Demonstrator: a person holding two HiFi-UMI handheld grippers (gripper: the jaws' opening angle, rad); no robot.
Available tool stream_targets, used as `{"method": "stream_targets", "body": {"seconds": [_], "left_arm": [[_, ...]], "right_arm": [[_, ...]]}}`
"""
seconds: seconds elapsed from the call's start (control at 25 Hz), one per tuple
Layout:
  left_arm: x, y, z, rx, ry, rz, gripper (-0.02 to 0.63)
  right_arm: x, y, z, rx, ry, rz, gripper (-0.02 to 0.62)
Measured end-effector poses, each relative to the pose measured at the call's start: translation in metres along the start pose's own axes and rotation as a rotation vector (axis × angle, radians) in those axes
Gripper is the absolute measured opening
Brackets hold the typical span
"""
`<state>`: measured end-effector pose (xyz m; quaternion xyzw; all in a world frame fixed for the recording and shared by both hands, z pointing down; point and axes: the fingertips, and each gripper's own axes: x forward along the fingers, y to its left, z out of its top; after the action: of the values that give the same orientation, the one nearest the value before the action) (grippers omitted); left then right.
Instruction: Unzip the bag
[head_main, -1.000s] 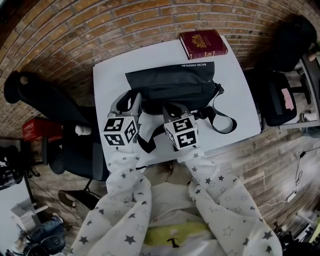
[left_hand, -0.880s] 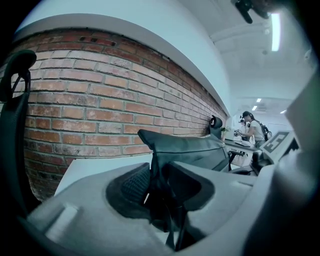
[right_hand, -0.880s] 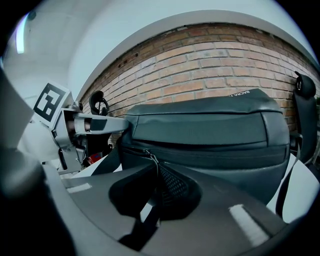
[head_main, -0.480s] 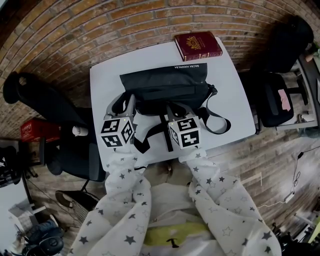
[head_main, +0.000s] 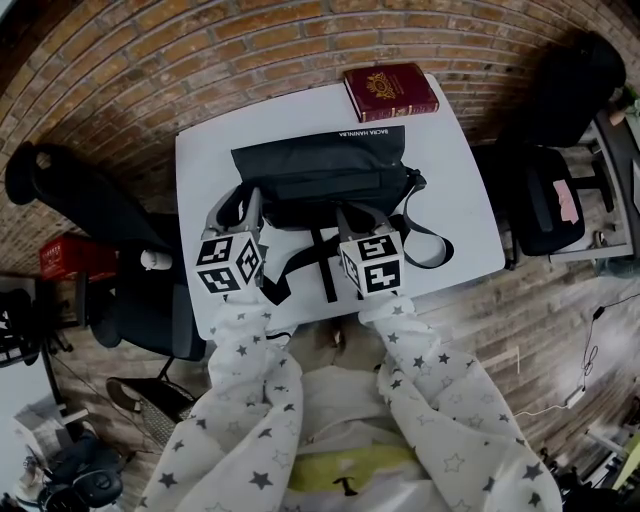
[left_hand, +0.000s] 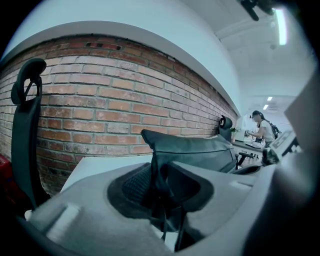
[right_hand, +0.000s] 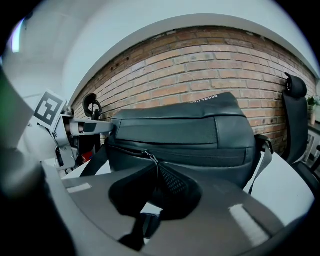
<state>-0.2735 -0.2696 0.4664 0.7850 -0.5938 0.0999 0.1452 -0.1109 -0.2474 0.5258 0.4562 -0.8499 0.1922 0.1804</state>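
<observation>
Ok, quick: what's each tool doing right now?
Left tool: shut on the end of the black bag; its jaws have just been closing.
Right tool: shut on the zipper pull.

An office — brick wall (head_main: 150, 60), swivel chair (head_main: 550, 195), white desk (head_main: 200, 170), ceiling strip light (left_hand: 282, 25).
</observation>
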Motion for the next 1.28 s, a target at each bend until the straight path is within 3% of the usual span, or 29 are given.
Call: {"method": "stream_targets", "body": {"seconds": [0.6, 1.28], "left_arm": [[0.001, 0.002, 0.000, -0.002, -0.017, 0.035, 0.101], [0.002, 0.005, 0.000, -0.006, -0.042, 0.045, 0.102]], "right_arm": [[-0.011, -0.024, 0.001, 0.017, -0.013, -0.027, 0.020], [-0.030, -0.063, -0.002, 0.074, -0.035, -0.118, 0.020]]}}
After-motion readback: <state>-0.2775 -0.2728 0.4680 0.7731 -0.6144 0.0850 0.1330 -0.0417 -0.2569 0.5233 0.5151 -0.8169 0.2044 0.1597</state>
